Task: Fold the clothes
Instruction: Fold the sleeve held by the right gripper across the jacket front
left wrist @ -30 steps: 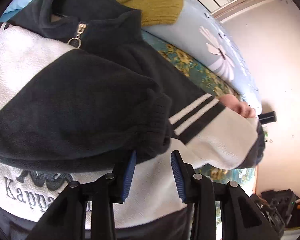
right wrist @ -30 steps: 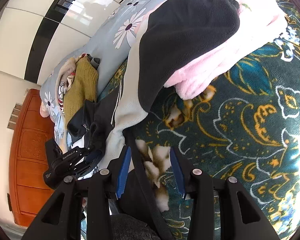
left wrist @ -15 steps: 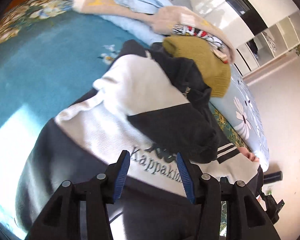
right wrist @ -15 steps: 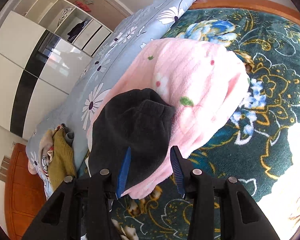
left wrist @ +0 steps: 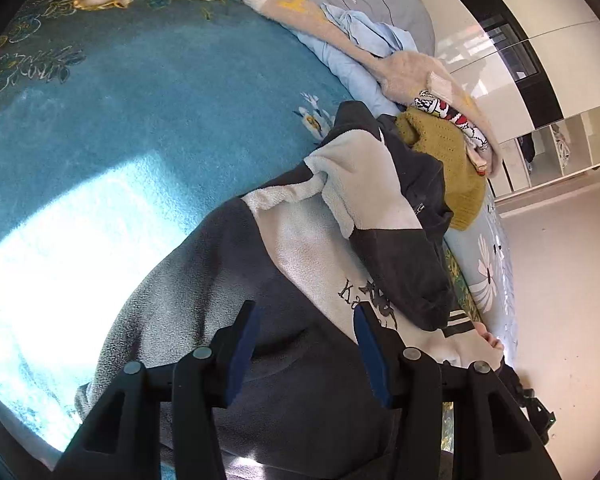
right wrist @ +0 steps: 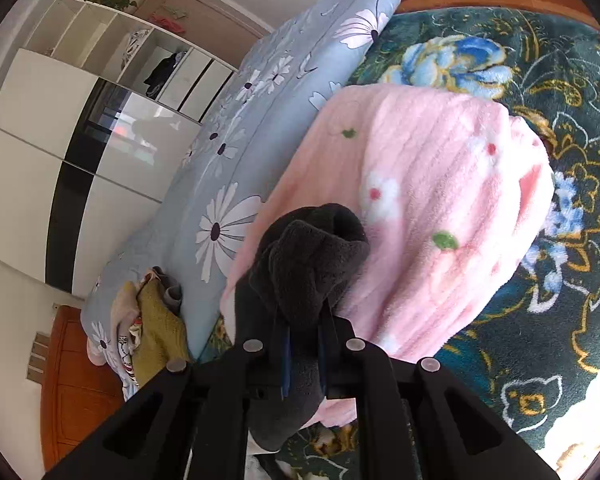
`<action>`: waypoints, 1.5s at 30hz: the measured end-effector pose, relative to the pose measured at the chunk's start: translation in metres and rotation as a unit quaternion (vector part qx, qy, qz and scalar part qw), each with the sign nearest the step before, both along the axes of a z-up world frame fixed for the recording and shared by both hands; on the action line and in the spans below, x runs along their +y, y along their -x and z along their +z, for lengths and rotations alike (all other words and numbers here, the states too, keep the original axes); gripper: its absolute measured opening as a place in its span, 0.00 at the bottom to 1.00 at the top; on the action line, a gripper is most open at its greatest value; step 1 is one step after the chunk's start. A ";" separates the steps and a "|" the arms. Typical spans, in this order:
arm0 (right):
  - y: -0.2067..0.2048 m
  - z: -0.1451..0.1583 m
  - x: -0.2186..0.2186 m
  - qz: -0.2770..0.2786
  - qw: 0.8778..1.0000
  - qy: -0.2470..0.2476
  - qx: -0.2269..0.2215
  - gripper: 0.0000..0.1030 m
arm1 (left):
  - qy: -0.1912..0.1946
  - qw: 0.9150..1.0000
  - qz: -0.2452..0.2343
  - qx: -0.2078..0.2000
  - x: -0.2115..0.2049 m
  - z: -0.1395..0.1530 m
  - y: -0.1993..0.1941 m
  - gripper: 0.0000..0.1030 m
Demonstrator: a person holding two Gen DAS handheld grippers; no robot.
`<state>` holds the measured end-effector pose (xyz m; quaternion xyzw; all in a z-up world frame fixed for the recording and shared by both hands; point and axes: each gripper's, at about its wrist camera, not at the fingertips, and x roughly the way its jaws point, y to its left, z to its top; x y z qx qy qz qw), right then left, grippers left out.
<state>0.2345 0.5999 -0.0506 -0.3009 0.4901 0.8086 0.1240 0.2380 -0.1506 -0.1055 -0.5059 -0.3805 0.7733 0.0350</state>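
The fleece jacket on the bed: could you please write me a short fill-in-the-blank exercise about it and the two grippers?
1. The right gripper has its jaws shut on a dark ____ of the fleece jacket.
2. The left gripper has its jaws ____, with nothing between them.
3. Behind the held fabric lies a ____ blanket with flowers.
4. Beside the jacket's collar lies a ____ knit garment.

Missing words: sleeve; open; pink; mustard-yellow
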 end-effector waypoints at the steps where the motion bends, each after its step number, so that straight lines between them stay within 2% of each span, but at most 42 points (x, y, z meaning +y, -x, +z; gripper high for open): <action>1: 0.004 0.011 -0.008 0.011 1.000 -0.002 0.013 0.10 | -0.001 1.000 0.001 -0.001 -0.003 -0.001 -0.001 0.51; 6: 0.029 0.068 -0.054 0.070 0.995 -0.007 0.076 0.10 | -0.010 1.000 0.013 -0.016 -0.022 -0.008 -0.013 0.51; 11: 0.069 0.107 -0.125 0.136 0.984 0.021 0.117 0.10 | -0.002 1.000 0.018 -0.017 -0.040 -0.011 -0.022 0.51; 15: 0.103 0.131 -0.201 0.200 0.971 0.010 0.130 0.10 | -0.001 1.000 0.006 -0.010 -0.049 -0.012 -0.026 0.51; 18: 0.124 0.133 -0.264 0.254 0.960 -0.007 0.120 0.10 | -0.010 1.000 -0.003 -0.005 -0.053 -0.016 -0.028 0.51; 22: 0.150 0.111 -0.343 0.317 0.945 -0.037 0.078 0.10 | -0.031 0.999 -0.007 -0.011 -0.059 -0.028 -0.030 0.51; 27: 0.167 0.060 -0.419 0.370 0.928 -0.051 0.013 0.10 | -0.055 0.998 0.000 -0.005 -0.069 -0.031 -0.031 0.51; 34: 0.173 0.015 -0.518 0.426 0.899 -0.099 -0.022 0.10 | -0.071 0.997 0.009 -0.006 -0.081 -0.040 -0.033 0.52; 41: 0.171 -0.046 -0.575 0.449 0.877 -0.149 -0.090 0.11 | -0.078 0.997 0.020 -0.008 -0.090 -0.043 -0.037 0.52; 44: 0.167 -0.063 -0.585 0.457 0.869 -0.156 -0.111 0.15 | -0.076 0.997 0.019 -0.006 -0.090 -0.041 -0.037 0.52; 45: 0.165 -0.064 -0.587 0.467 0.864 -0.149 -0.112 0.22 | -0.074 0.997 0.018 -0.006 -0.089 -0.040 -0.037 0.52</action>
